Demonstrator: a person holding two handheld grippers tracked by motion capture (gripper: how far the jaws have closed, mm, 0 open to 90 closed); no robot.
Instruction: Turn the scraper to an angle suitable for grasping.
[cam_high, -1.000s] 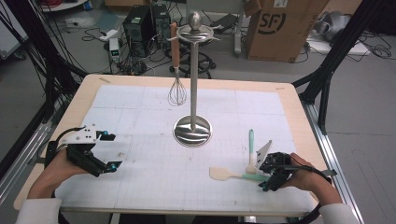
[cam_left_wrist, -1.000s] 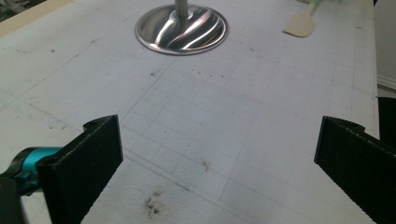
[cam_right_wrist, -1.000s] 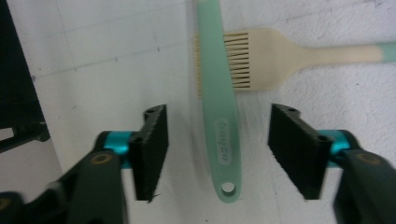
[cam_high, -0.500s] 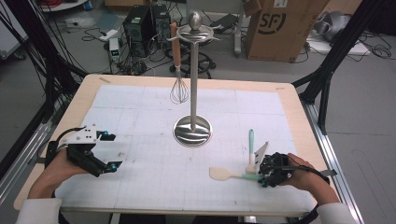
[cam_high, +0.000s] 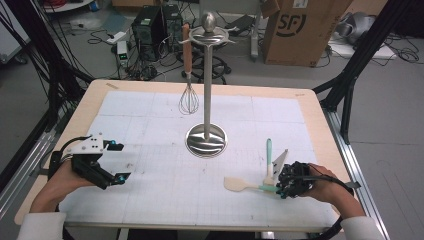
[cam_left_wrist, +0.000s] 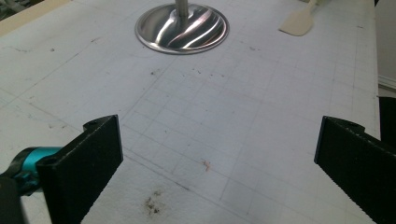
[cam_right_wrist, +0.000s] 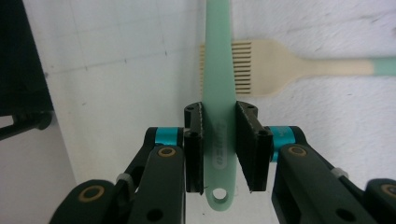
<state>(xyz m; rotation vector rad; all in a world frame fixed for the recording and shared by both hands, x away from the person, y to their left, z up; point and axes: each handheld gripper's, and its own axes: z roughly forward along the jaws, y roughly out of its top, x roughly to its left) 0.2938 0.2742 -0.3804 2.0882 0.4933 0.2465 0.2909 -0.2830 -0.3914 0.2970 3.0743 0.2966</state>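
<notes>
Right tongs (cam_right_wrist: 219, 149) just closed on green handle (cam_right_wrist: 218, 93) — blade cut off; left tongs (cam_left_wrist: 210, 154) apart.

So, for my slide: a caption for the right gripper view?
Right gripper closing on a mint-green spatula handle above a cream basting brush.

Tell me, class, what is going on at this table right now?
A person works two handheld tools over a gridded mat. The right tool has just been closing on the mint green handle of a spatula lying flat, jaws at both sides of it. A basting brush lies beside it. The left tool waits open with nothing between its jaws. A whisk already hangs on the steel utensil stand.
</notes>
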